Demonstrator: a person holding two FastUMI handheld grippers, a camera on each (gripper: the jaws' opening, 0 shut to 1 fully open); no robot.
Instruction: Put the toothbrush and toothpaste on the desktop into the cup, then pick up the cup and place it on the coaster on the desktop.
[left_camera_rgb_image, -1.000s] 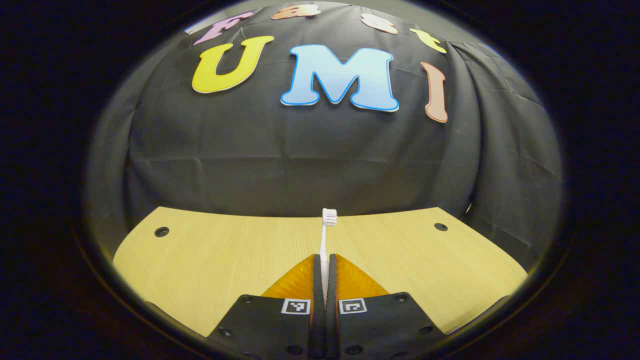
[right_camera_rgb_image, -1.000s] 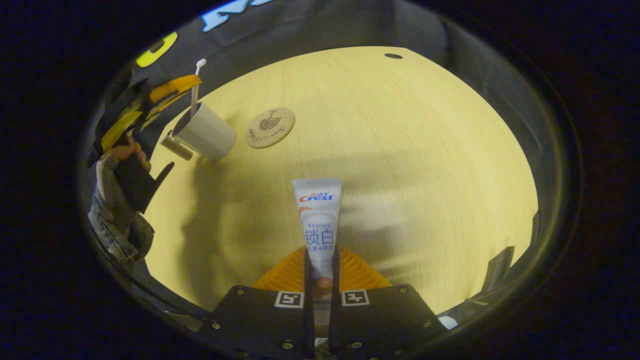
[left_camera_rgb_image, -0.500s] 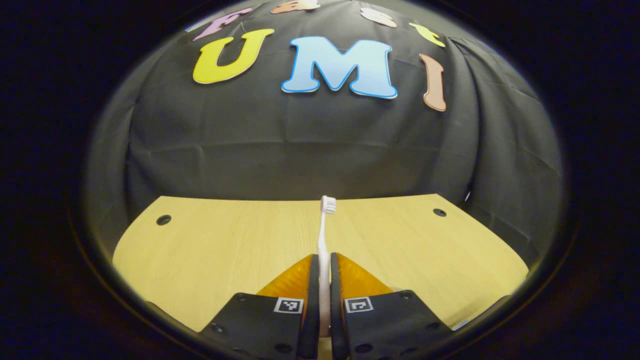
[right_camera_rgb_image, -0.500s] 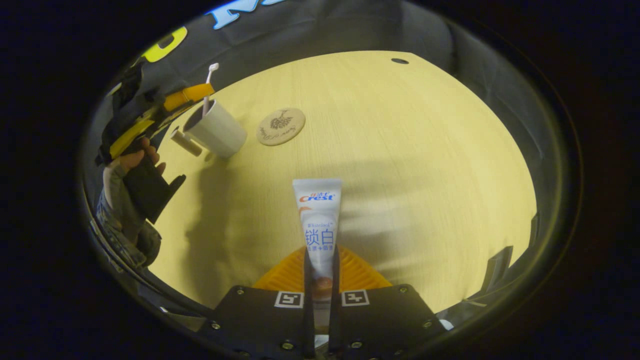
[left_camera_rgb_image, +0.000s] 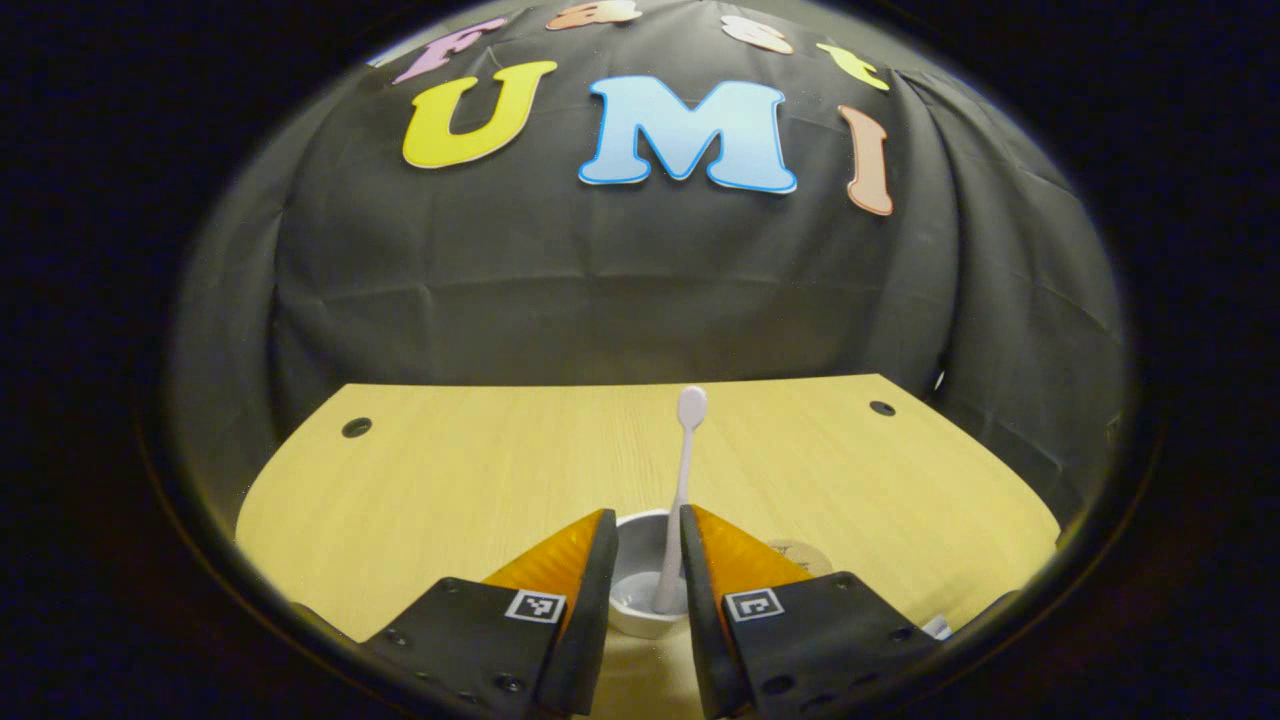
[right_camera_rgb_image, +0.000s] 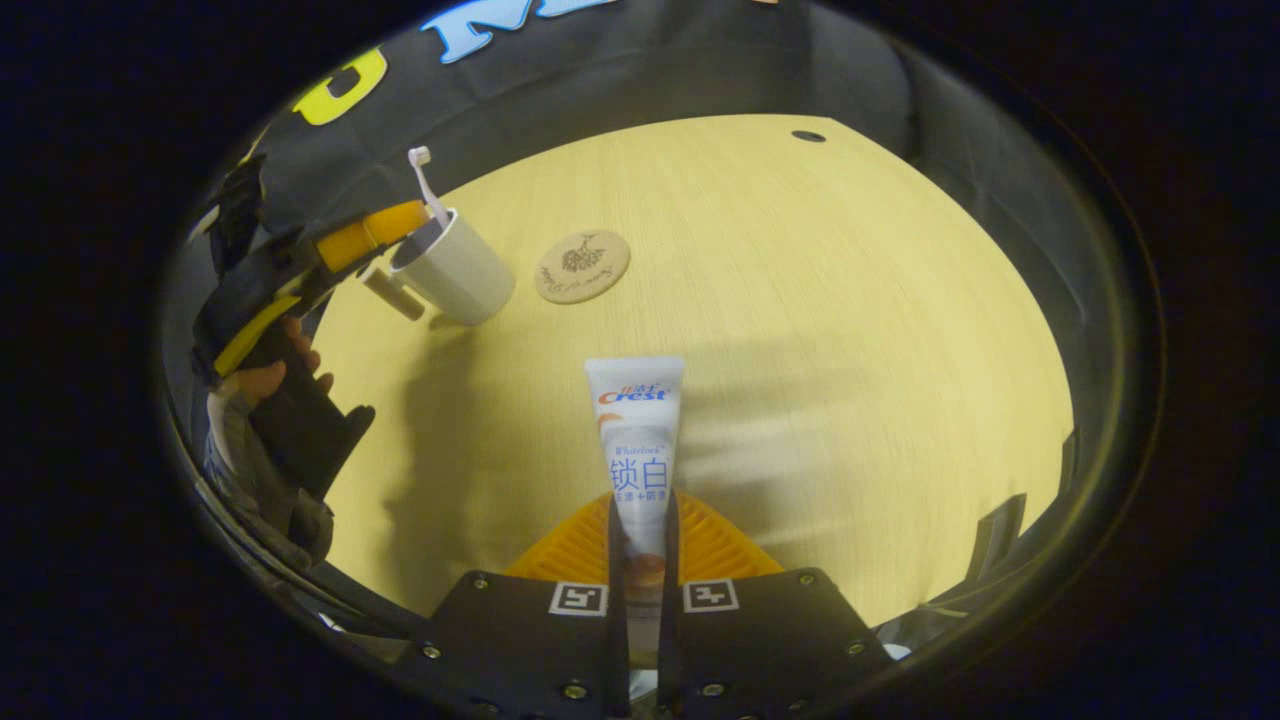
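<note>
Clamping the toothpaste (right_camera_rgb_image: 640, 440), right hand-held gripper (right_camera_rgb_image: 640, 520); left hand-held gripper (left_camera_rgb_image: 645, 530) parted around toothbrush (left_camera_rgb_image: 680, 480)

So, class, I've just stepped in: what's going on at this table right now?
A person works a gripper in each hand. The left gripper is open above the white cup, and the toothbrush stands in the cup, leaning, head up. The right gripper is shut on the toothpaste tube, held above the wooden desktop. The round coaster lies bare beside the cup, so the toothpaste and the cup's move are left.
</note>
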